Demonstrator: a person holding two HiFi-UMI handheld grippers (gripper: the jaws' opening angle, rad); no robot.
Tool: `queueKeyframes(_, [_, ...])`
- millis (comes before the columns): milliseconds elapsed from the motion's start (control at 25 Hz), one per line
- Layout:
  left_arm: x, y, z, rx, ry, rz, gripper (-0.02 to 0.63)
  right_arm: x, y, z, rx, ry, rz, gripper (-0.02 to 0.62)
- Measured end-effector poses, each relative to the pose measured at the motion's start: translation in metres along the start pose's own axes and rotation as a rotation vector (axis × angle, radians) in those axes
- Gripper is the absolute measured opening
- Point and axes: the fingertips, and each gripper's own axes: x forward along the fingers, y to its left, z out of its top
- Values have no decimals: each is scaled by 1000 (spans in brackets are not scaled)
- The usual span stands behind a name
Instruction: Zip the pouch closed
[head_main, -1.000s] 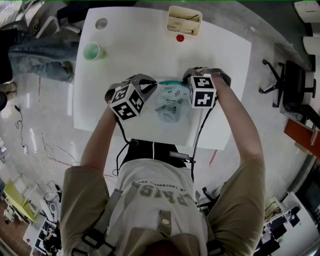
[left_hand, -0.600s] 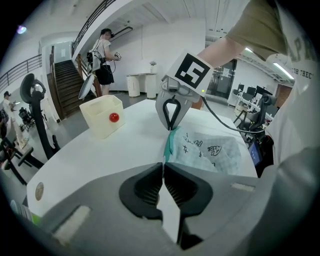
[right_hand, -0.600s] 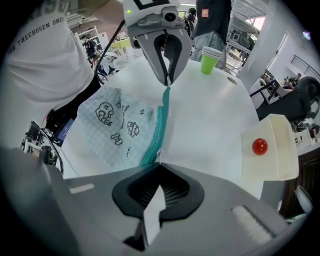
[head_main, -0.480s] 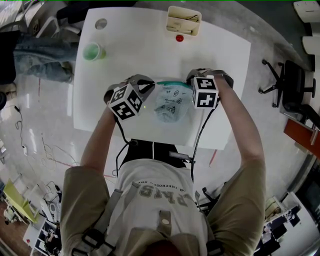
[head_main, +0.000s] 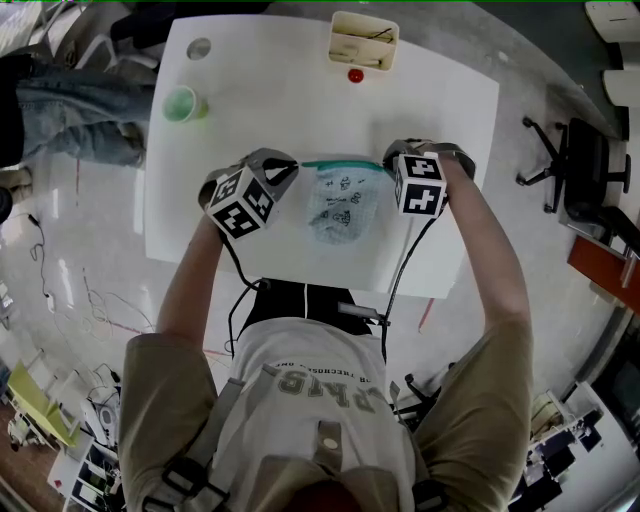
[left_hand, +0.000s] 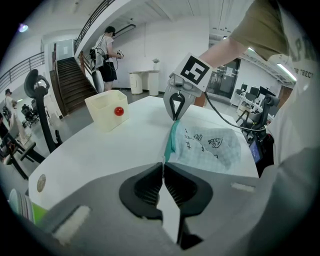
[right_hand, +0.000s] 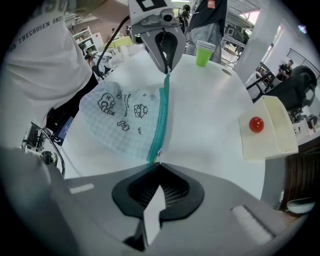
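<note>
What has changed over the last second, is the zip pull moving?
The right gripper, shut on the zip pull, slid rightward in the head view, drawing the teal zip out longer. The left gripper stayed about where it was, shut on the other end of the pouch. The green cup did not move.

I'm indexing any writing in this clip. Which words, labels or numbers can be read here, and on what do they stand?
"THECHOSEN ONE": printed along the person's white shirt, right gripper view.
Large chest letters on that shirt, head view: upside down and creased, not legible.
Small print among the doodles on the pouch: too small to read.
</note>
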Motion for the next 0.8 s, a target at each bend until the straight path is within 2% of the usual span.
queueKeyframes(800, [18,11,-17,-67,30,10,23,7,-2,-1,80,-35,6,0])
